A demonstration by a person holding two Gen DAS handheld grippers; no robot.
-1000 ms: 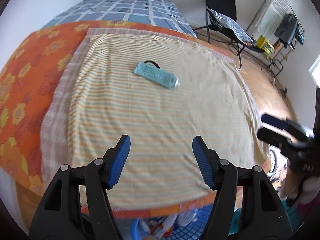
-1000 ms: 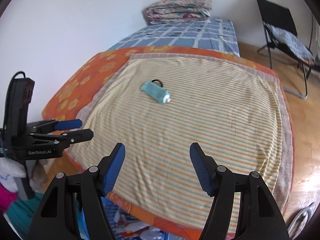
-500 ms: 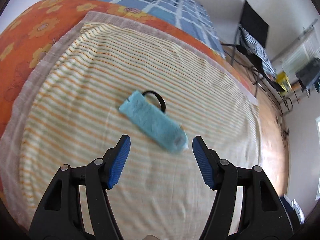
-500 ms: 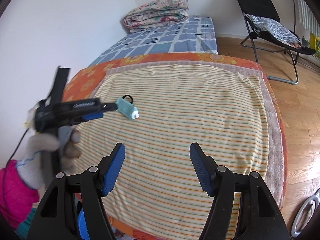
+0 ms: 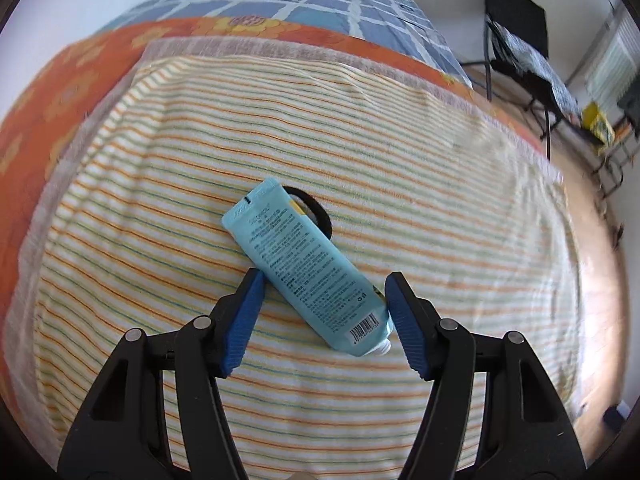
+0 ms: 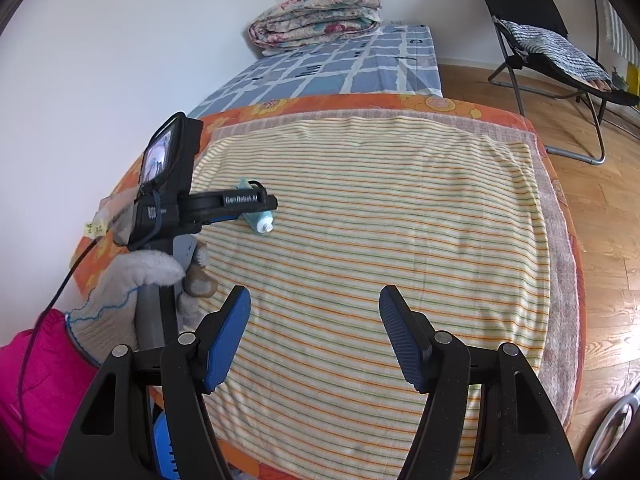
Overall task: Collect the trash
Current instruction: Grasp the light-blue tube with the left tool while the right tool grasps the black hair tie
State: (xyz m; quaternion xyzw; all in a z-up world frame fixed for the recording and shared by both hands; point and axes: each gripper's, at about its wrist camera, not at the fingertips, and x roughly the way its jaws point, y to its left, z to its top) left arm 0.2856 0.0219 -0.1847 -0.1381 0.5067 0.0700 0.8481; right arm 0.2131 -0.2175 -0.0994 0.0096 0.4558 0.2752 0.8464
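L gripper (image 5: 322, 312) jaws apart, straddling the teal tube (image 5: 306, 270) mid striped towel (image 5: 400, 140), angled to pinch its cap end. Black ring (image 5: 316, 210) behind, maybe a hair tie. R gripper (image 6: 314, 338) gapes idle near the front edge.

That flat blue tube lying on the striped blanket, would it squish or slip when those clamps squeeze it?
The light blue plastic squeeze tube looks flattened toward its crimped end, so it would probably give rather than stay stiff. Its glossy printed skin might be slippery between the open left gripper pads. Lying flat on the soft striped blanket, it seems unlikely to roll.
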